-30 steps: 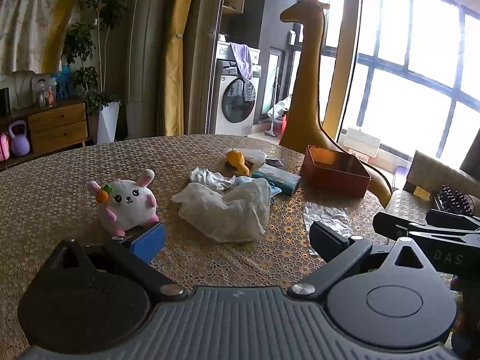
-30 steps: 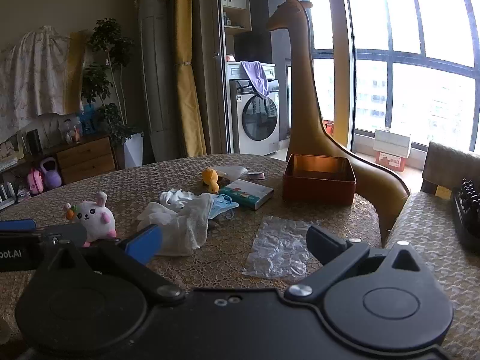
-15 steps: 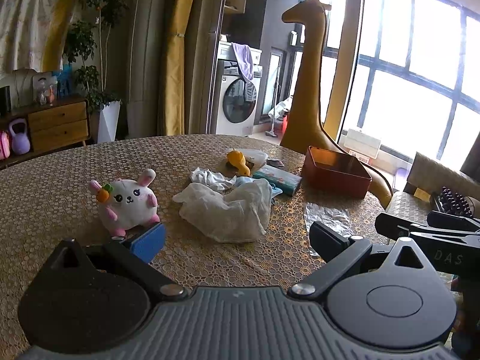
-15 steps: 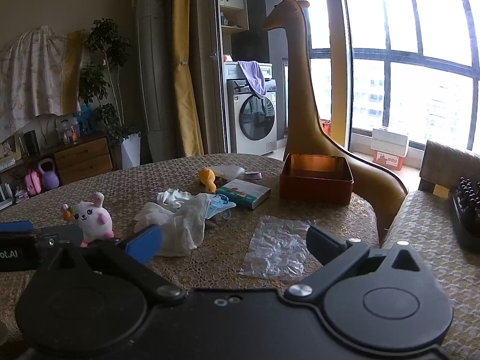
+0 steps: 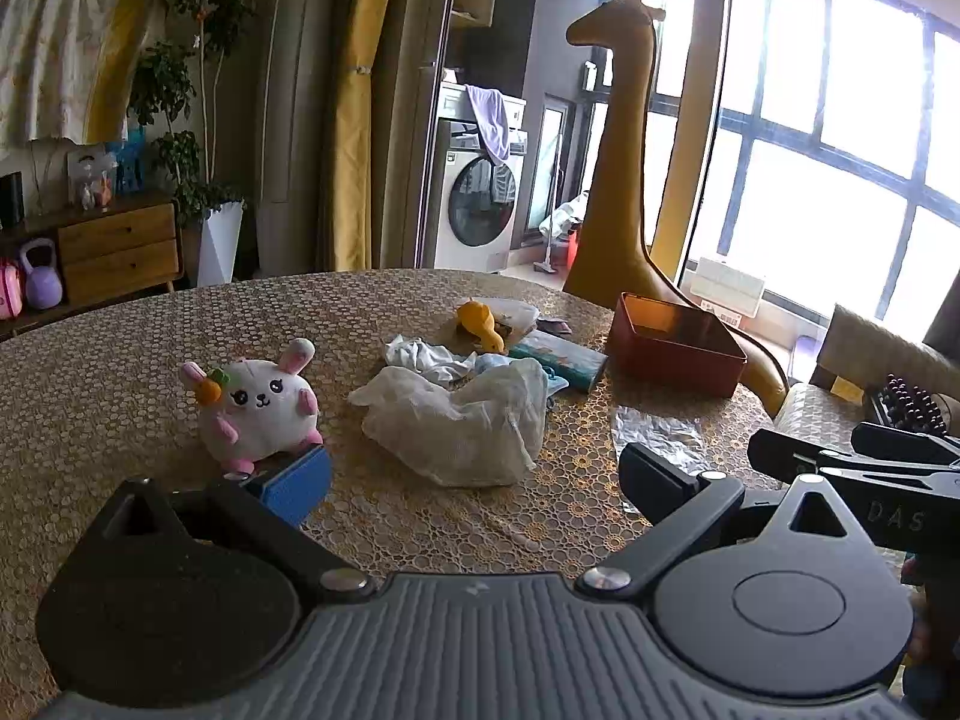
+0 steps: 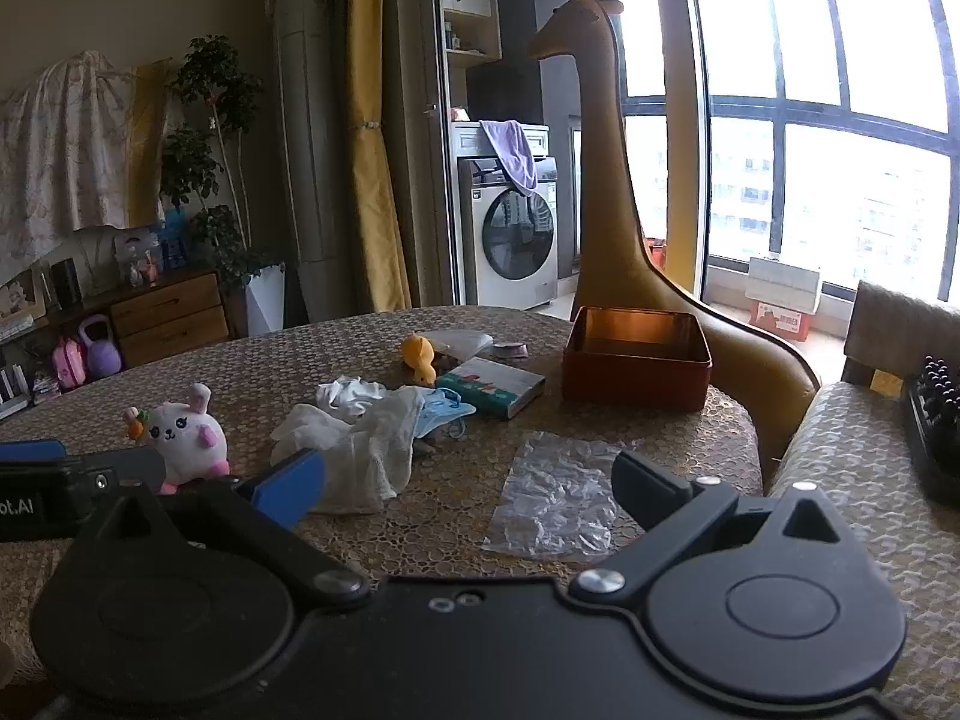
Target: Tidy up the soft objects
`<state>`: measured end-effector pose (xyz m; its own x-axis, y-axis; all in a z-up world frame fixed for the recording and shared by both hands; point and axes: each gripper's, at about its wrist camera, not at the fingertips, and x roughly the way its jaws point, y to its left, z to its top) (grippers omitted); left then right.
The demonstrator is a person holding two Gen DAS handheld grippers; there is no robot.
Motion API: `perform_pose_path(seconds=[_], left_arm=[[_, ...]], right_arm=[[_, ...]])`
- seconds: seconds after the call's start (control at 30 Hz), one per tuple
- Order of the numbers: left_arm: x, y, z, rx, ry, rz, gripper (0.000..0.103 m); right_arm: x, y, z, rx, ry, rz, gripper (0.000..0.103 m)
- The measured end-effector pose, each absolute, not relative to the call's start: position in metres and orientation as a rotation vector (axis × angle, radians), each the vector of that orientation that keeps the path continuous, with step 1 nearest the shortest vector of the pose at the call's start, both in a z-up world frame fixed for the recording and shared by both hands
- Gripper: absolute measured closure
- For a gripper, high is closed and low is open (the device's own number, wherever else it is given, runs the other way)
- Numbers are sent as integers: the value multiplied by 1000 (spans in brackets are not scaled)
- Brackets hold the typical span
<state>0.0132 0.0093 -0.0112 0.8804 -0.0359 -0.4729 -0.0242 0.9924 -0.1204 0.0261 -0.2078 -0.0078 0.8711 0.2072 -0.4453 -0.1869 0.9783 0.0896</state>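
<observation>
A white plush bunny sits on the round table, just beyond my left gripper's blue fingertip. A crumpled white cloth lies mid-table, with a smaller white cloth, a light-blue piece and a yellow plush toy behind it. A red open box stands at the far right. My left gripper is open and empty. My right gripper is open and empty, above a clear plastic bag. The bunny also shows in the right wrist view.
A teal booklet lies left of the red box. A tall yellow giraffe figure stands behind the table. A padded chair is at the right. The table edge curves off past the box.
Both views have shifted only slightly; the objects on the table have not moved. Both grippers stay open.
</observation>
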Motion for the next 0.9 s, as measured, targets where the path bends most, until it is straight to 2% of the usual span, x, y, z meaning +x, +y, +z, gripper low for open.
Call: perform_pose_path(seconds=[0.9], left_arm=[[33,15,-17,-104,512,5,0]], right_arm=[[46,-207,-12,38,492,211,2]])
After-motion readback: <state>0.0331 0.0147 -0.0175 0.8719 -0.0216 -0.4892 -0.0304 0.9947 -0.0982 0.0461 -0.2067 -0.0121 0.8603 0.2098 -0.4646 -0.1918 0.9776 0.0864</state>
